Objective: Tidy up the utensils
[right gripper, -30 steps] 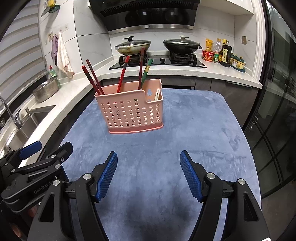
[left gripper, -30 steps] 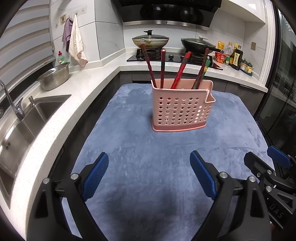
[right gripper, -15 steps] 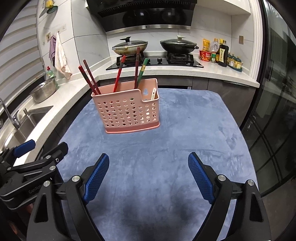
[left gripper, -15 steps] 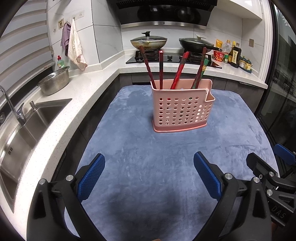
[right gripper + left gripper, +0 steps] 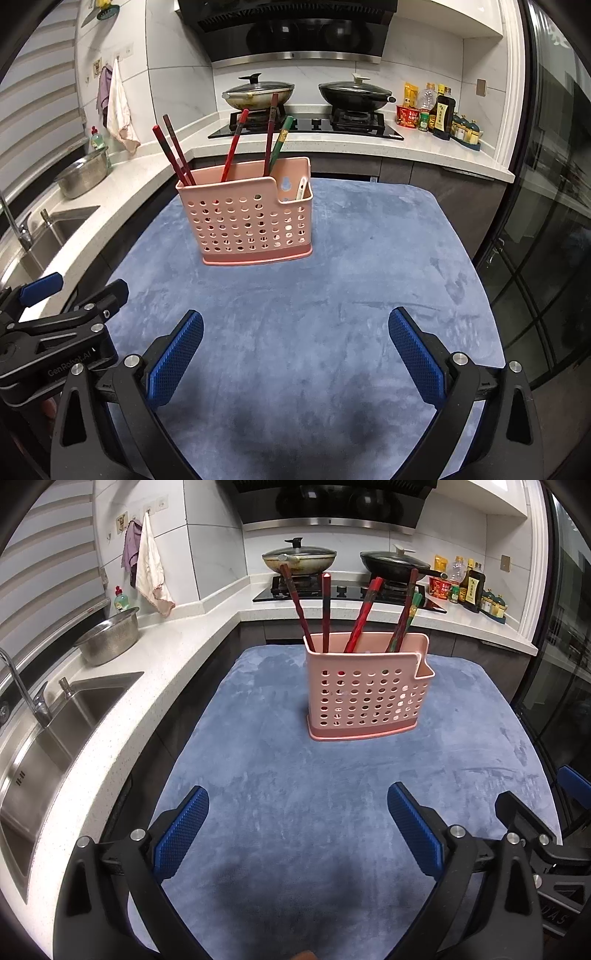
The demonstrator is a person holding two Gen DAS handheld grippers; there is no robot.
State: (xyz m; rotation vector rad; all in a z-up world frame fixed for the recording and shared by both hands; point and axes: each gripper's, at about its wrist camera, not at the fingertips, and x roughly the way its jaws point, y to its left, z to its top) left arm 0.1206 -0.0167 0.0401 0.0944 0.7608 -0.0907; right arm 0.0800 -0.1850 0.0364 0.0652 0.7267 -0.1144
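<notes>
- My left gripper [image 5: 295,827] hangs above the near part of the blue velvet cloth [image 5: 280,775], tilted downward, its blue ribbed pads [image 5: 181,834] spread wide with only bare cloth between them.
- My right gripper [image 5: 295,350] sits just beside it at a matching tilt. Its jaws have just been opening and now stand fully apart, holding nothing.
- Each wrist view catches the other gripper at its edge: the right one at the lower right of the left view, the left one at the lower left of the right view.
- The pink perforated utensil holder [image 5: 251,221] stands upright on the cloth, well ahead of both grippers and touched by neither.
- Several dark red chopsticks [image 5: 173,151] lean out of its taller main section, and one green chopstick [image 5: 280,142] among them.
- A white utensil handle [image 5: 301,188] pokes out of the lower section at the holder's right end; I cannot tell what kind of utensil it is.
- To the left, a white countertop [image 5: 110,709] carries a steel sink [image 5: 55,731] and a metal bowl [image 5: 109,638].
- Behind the holder, two lidded pans [image 5: 258,94] sit on the stove, with sauce bottles [image 5: 441,110] to their right.
</notes>
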